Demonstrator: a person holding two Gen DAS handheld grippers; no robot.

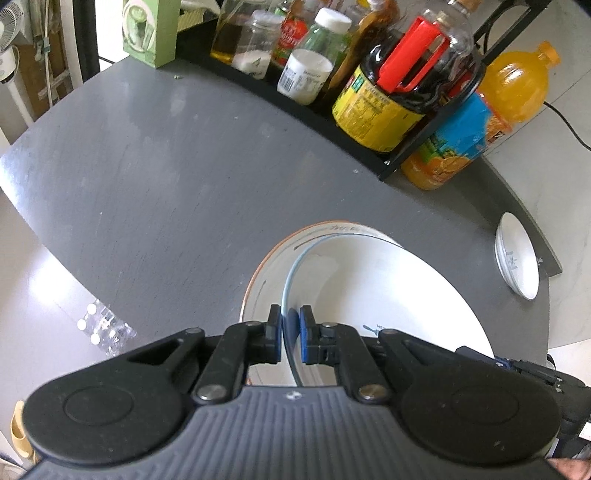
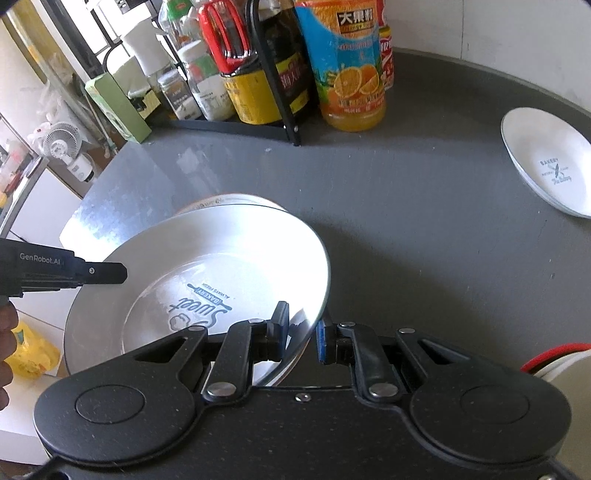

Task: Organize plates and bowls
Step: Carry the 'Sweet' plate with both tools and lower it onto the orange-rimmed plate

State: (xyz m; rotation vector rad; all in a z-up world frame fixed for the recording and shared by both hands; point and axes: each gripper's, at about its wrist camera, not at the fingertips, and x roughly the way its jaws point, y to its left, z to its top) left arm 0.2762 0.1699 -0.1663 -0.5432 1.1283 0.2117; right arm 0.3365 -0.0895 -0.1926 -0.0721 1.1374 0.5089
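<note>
A white plate (image 1: 369,280) with a pale blue rim and a "Sweet Bakery" print (image 2: 221,258) is held from both sides. My left gripper (image 1: 290,317) is shut on its left rim, and my right gripper (image 2: 301,325) is shut on its right rim. The left gripper (image 2: 123,272) also shows at the left of the right wrist view. The plate hangs slightly tilted over a second plate with an orange rim (image 1: 264,269) (image 2: 221,201) that lies on the dark grey table (image 2: 406,221). Whether the two plates touch I cannot tell. A small white bowl (image 1: 517,258) (image 2: 546,162) sits at the table's right edge.
A black rack (image 1: 391,166) of bottles and jars lines the back, with a dark sauce bottle (image 2: 255,92) and an orange juice bottle (image 1: 480,122) (image 2: 351,74) at its end. A green box (image 1: 151,33) stands at the back left. The table edge (image 1: 22,177) runs close on the left.
</note>
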